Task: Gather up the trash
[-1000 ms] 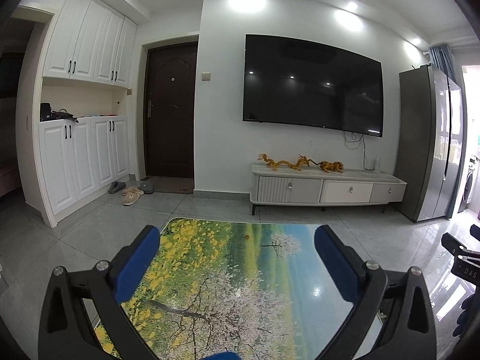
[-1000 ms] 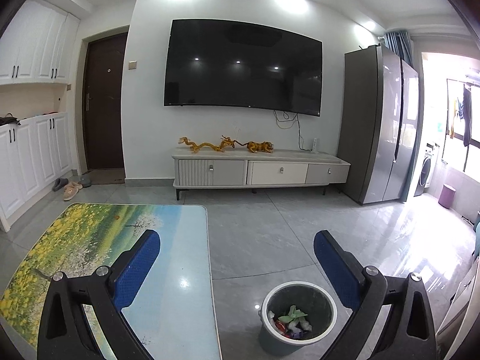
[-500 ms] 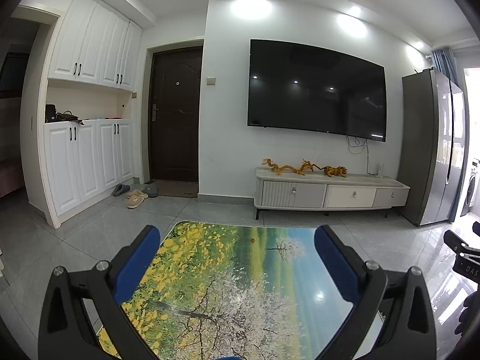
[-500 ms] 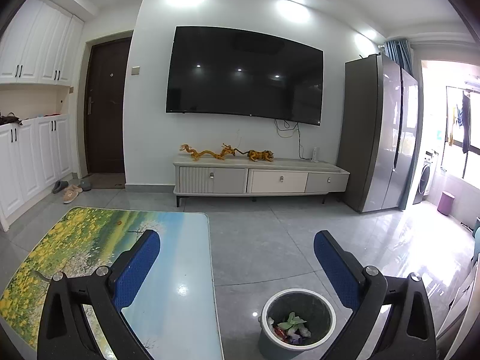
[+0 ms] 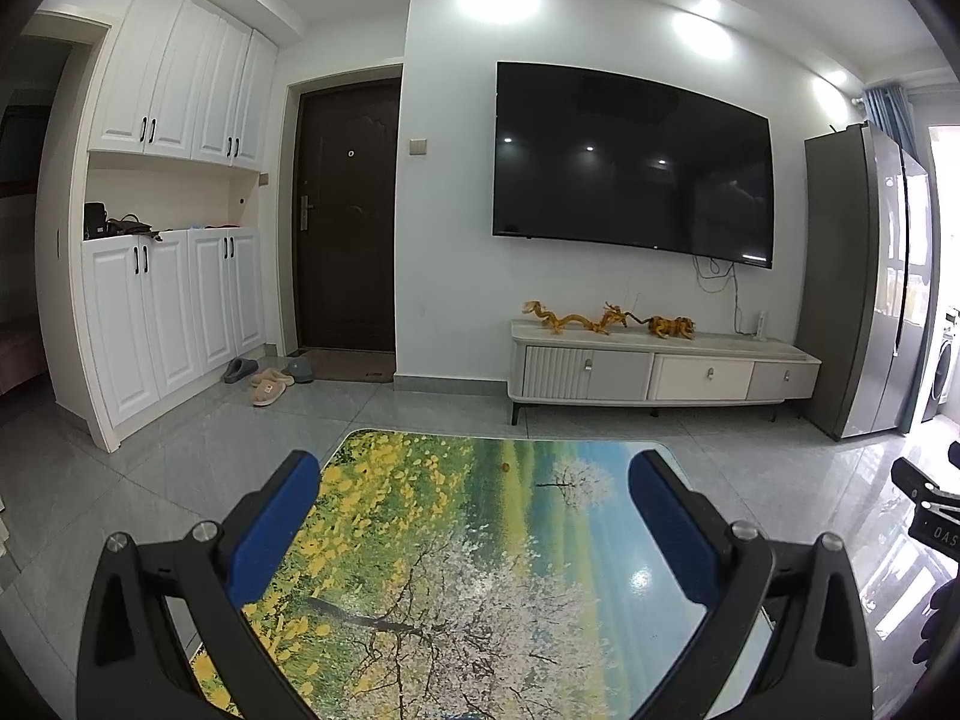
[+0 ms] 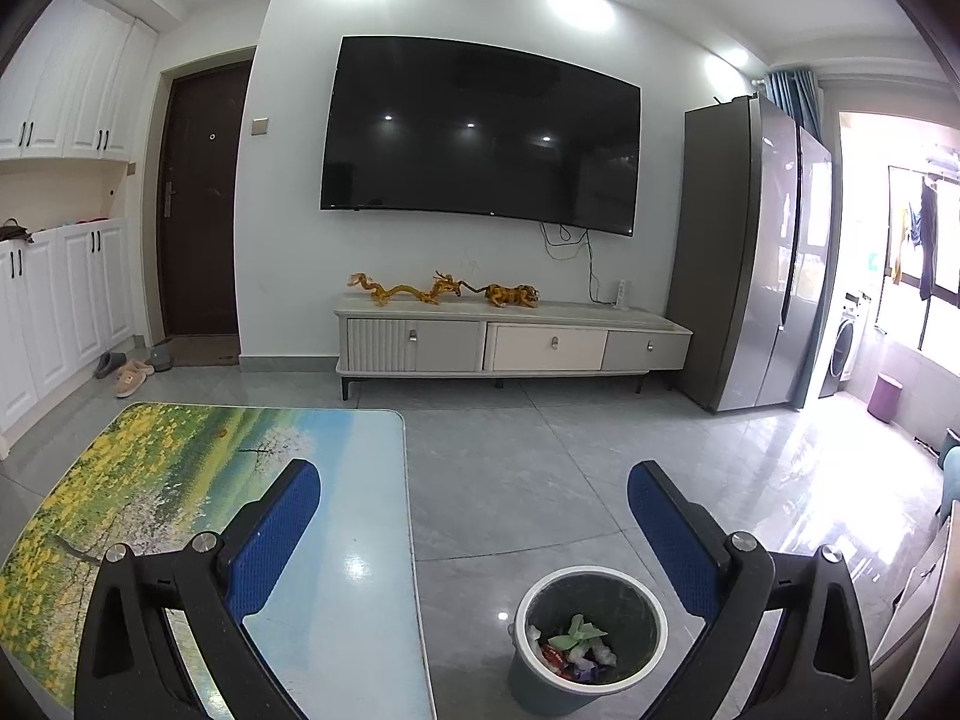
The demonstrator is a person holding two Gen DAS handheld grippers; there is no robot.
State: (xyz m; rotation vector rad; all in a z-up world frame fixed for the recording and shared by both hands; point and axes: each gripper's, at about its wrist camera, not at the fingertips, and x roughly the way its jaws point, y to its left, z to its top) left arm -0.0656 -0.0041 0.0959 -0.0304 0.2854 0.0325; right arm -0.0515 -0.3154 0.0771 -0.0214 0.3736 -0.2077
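right claw [image 6: 474, 501] wide open, nothing between blue pads, trash bin [image 6: 591, 636] on floor at 5 o'clock holding wrappers [image 6: 576, 648], printed desk [image 6: 198, 492] at 8 o'clock, TV [image 6: 480, 138] at 12, fridge [image 6: 750, 252] at 2

"DAS" on black device [image 5: 935, 531]

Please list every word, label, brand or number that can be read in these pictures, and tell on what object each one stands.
"DAS": white letters on the black device at the right edge of the left wrist view; cut off, so perhaps only part of a word.
Television: a small mark on its lower edge, too small to read.
Wrappers in the trash bin: print too blurred to read.
Nothing else is legible.
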